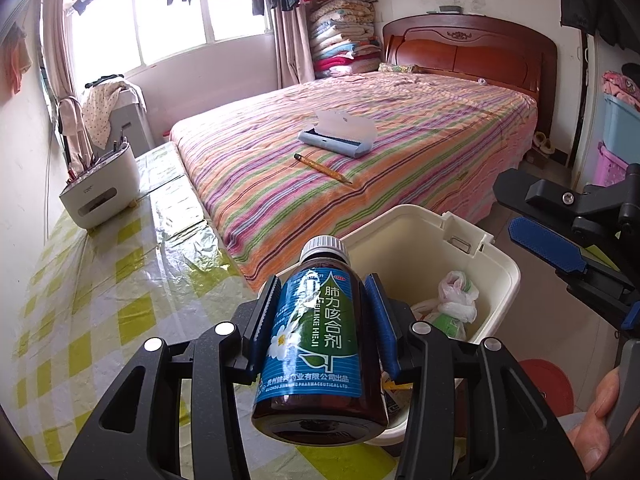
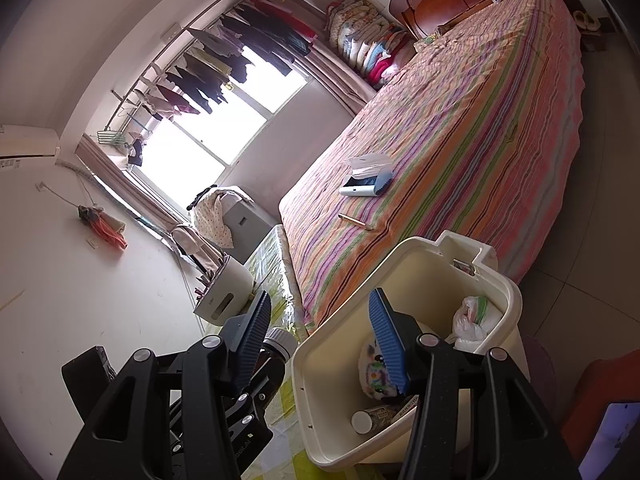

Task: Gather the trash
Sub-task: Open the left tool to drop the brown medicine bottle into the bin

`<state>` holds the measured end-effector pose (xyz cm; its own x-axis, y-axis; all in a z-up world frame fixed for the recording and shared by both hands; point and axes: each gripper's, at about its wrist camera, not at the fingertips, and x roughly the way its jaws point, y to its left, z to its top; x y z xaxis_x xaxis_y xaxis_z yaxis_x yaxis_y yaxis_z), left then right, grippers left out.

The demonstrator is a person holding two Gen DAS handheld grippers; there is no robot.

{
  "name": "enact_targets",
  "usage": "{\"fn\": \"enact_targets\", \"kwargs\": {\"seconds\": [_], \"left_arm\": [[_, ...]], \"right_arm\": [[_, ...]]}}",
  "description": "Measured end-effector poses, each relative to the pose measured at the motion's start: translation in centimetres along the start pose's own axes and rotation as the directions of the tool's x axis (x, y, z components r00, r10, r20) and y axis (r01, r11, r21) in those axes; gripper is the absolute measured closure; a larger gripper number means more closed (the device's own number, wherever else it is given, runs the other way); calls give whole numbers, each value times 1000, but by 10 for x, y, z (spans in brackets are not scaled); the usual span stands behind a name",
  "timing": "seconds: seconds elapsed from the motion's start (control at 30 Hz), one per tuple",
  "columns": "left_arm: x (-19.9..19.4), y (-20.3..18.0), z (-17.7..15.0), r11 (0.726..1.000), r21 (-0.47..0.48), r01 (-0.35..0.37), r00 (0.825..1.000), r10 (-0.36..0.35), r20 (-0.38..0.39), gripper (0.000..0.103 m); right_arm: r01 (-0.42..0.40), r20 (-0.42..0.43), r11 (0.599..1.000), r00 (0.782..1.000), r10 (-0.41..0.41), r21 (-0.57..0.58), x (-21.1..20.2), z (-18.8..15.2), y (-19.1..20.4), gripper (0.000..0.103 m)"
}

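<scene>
My left gripper (image 1: 326,300) is shut on a brown cough syrup bottle (image 1: 320,340) with a blue-green label and white cap, held upright-tilted just beside the near rim of the cream trash bin (image 1: 508,276). The bin holds a knotted plastic bag (image 1: 460,300) and other rubbish. In the right wrist view my right gripper (image 2: 320,340) is open and empty, hovering over the bin's (image 2: 304,364) left rim; inside lie a plastic bag (image 2: 476,320), a patterned wad (image 2: 372,368) and a small bottle (image 2: 368,420). The held bottle's cap (image 2: 280,340) shows at left. The right gripper (image 1: 548,248) also shows at right.
A bed with a striped cover (image 1: 360,152) carries an open pencil case (image 1: 340,136) and a pencil (image 1: 320,168). A table with yellow checked cloth (image 1: 100,300) holds a white pen organiser (image 1: 100,192). Storage boxes (image 1: 620,136) stand at right.
</scene>
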<state>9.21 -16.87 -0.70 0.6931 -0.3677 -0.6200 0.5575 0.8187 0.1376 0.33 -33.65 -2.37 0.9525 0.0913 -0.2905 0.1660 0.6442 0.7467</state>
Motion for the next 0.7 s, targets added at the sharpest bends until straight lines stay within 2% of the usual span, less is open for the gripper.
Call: {"fn": "enact_targets", "kwargs": {"seconds": [0.1,0.17,0.2,0.23,0.4,0.7], "left_arm": [[0,-1,-1,1000,5,-15,1000,15,10,59],[-1,-3,0,1000,6,-26,999,26,18,45],[-3,-2,0,999,6,-36,999,36,29,30],[-6,-3,0,998,6,-57,997,57,51,27],[-18,2,3,992,0,-126,986,125,106,26],[-62,33,6,967,-117,-227,946,248,211,20]], "right_arm": [[2,3,1000,1000,-2,2,0,0,0,53],[1,3,1000,1000,-1,4,0,0,-1,53],[1,4,1000,1000,-1,4,0,0,-1,53],[1,5,1000,1000,-1,3,0,0,-1,53],[-4,7,1000,1000,4,5,0,0,-1,53],[-15,3,996,1000,15,-94,4,-11,28,53]]}}
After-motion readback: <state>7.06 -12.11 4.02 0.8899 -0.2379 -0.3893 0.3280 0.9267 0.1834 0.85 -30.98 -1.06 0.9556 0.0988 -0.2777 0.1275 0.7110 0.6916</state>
